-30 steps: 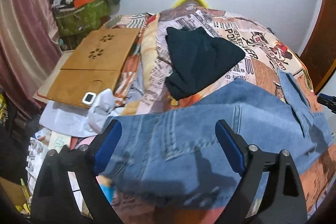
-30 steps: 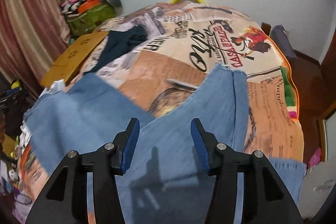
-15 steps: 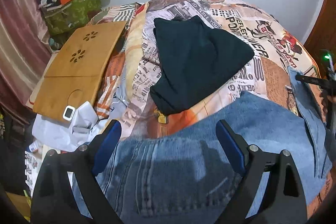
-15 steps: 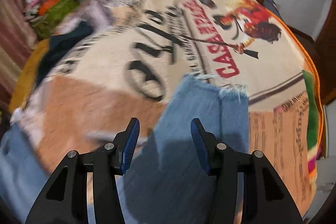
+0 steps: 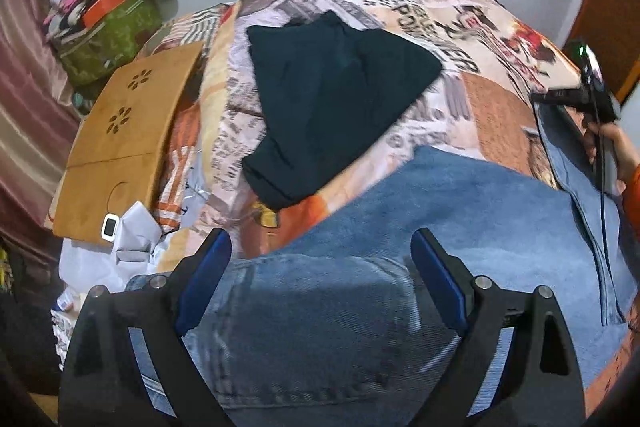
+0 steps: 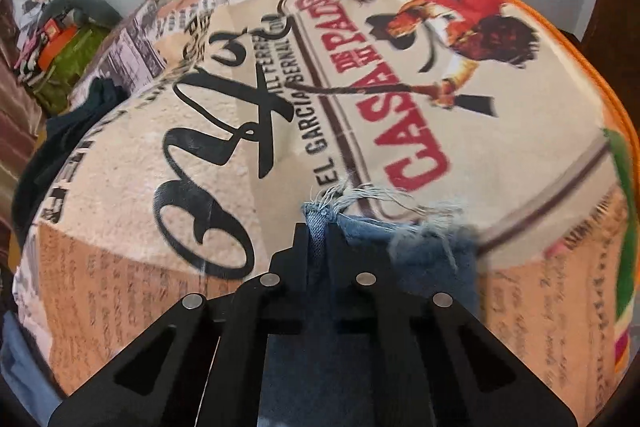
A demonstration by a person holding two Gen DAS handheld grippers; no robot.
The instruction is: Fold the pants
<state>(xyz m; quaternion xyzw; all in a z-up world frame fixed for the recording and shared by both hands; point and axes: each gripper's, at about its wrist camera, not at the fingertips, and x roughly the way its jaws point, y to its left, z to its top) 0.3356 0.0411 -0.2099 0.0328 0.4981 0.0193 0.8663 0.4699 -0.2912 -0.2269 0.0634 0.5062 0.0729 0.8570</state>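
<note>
Since the earlier frame the right gripper [image 6: 320, 227] has come down and its jaws have clamped on the frayed hem [image 6: 400, 223] of the jeans [image 5: 460, 227]. Left gripper [image 5: 320, 263], jaws wide apart, hovers over the waist end; legs run rightward across the bed [image 5: 492, 107].

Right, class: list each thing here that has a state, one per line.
Left claw: open, over the jeans' waist end.
Right claw: shut on the frayed hem.
Jeans: spread on the bed, unfolded.
Frayed hem: pinched at one corner.
Dark garment: folded, lying apart.
</note>
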